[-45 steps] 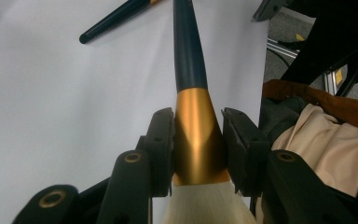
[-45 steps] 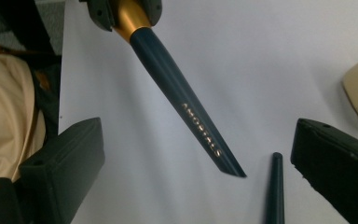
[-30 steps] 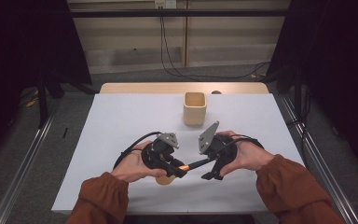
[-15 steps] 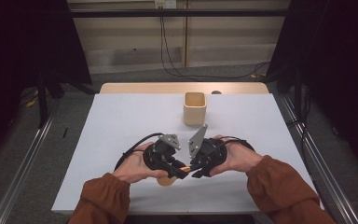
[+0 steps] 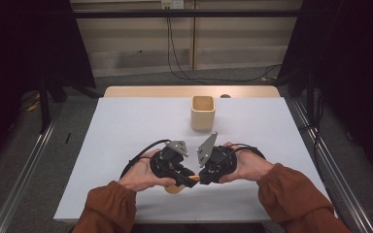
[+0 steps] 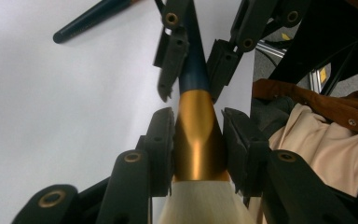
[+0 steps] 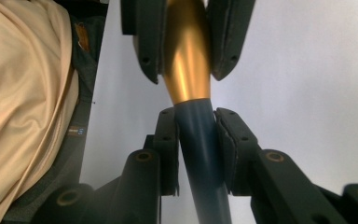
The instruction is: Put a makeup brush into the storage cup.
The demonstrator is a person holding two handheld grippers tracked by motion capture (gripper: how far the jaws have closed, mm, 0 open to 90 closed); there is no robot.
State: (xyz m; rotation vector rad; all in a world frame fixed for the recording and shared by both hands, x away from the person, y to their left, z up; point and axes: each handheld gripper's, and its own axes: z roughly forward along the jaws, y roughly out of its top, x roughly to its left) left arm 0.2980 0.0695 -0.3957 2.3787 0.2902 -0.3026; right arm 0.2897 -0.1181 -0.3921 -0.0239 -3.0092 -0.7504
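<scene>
Gold ferrule of the makeup brush (image 6: 198,140) sits clamped in the left gripper (image 6: 198,140) while the right gripper (image 7: 196,154), jaws just closing, pinches its dark handle beyond, likely a handover toward the wooden cup (image 5: 203,112).

Gold-ferruled, dark-blue-handled brush (image 6: 196,135), gripper-held

brush bristles (image 6: 200,205): cut off at frame bottom | second brush (image 6: 93,18): partly out of frame
</scene>
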